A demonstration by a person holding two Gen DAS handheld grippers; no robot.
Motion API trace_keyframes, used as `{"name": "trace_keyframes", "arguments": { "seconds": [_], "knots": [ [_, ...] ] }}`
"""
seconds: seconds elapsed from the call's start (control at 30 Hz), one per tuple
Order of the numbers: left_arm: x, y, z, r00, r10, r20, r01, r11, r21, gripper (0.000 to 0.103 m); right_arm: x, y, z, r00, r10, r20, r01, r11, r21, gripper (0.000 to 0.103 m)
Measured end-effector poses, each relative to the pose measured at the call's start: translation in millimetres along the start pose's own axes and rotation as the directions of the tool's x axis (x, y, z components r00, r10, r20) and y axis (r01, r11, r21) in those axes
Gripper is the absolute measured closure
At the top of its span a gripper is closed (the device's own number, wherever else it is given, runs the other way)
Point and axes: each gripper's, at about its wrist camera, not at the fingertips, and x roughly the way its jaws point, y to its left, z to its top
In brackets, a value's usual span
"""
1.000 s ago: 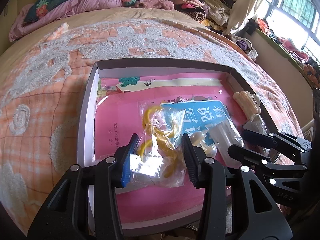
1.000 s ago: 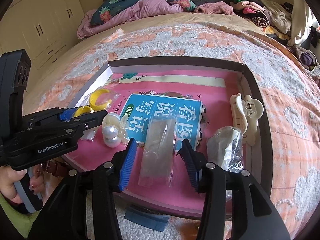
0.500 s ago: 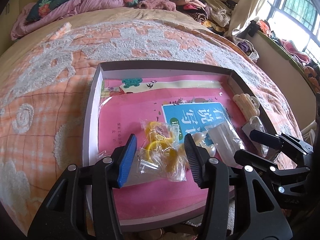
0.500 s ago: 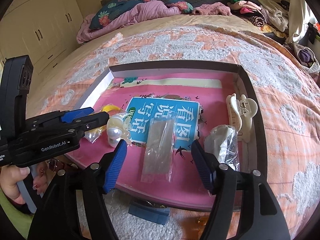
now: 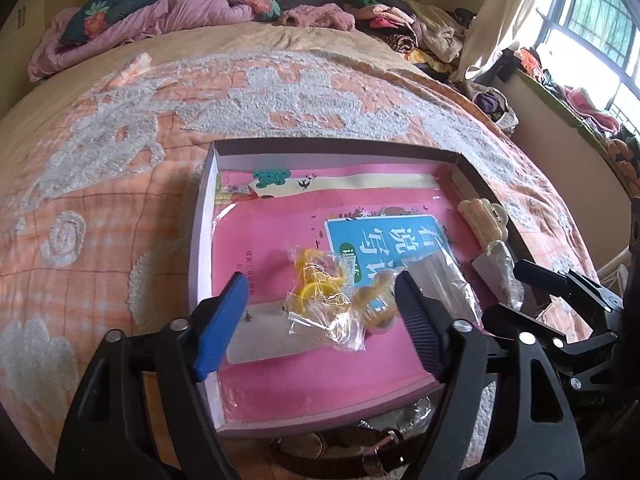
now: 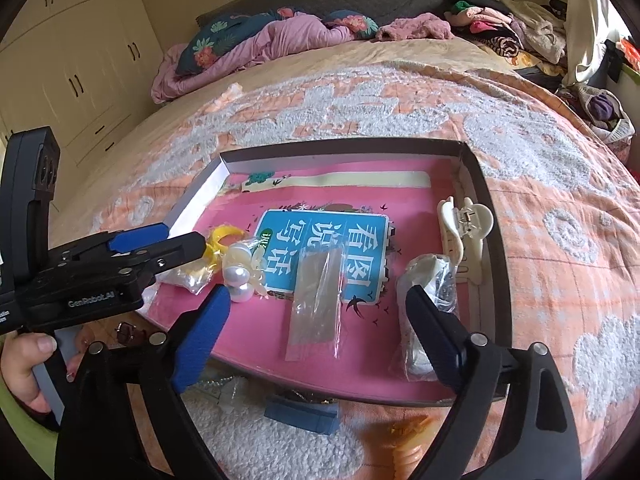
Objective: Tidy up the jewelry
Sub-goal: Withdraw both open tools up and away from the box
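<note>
A shallow box with a pink lining and a blue book lies on the bed. In it are a clear bag of yellow rings, a pearl clip, a clear flat bag, a bagged grey item and a cream claw clip. My left gripper is open, above the box's near left with the rings bag lying between its fingers. My right gripper is open, above the near edge over the flat bag.
The box sits on an orange and white quilt. Loose items lie on the quilt in front of the box: a brown strap, a blue block and an orange piece. Bedding and clothes are piled at the head of the bed.
Both grippers have opened wider and drawn back toward me. The bag of yellow rings has dropped out of the left gripper and now lies in the box.
</note>
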Motion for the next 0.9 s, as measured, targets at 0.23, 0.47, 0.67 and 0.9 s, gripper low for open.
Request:
{"name": "trace_keyframes", "arguments": {
  "seconds": [0.23, 0.47, 0.67, 0.9],
  "knots": [
    [-23, 0, 3, 0.999, -0.011, 0.039, 0.012, 1.0, -0.02, 0.014, -17, -1, 1, 1.0, 0.0, 0.029, 0.0, 1.0, 0.007, 0.014],
    [-46, -1, 4, 0.997, -0.014, 0.082, 0.017, 0.999, -0.035, 0.01, -40, 0, 4, 0.997, 0.003, 0.073, -0.004, 1.0, 0.013, 0.014],
    [-70, -4, 4, 0.991, -0.015, 0.13, 0.021, 0.999, -0.045, 0.01, -63, 4, 5, 0.993, 0.006, 0.117, -0.007, 1.0, 0.01, 0.014],
    [-95, -7, 2, 0.984, -0.013, 0.18, 0.022, 0.999, -0.048, 0.01, -90, 8, 7, 0.987, 0.008, 0.163, -0.008, 1.0, 0.0, 0.014]
  ]
}}
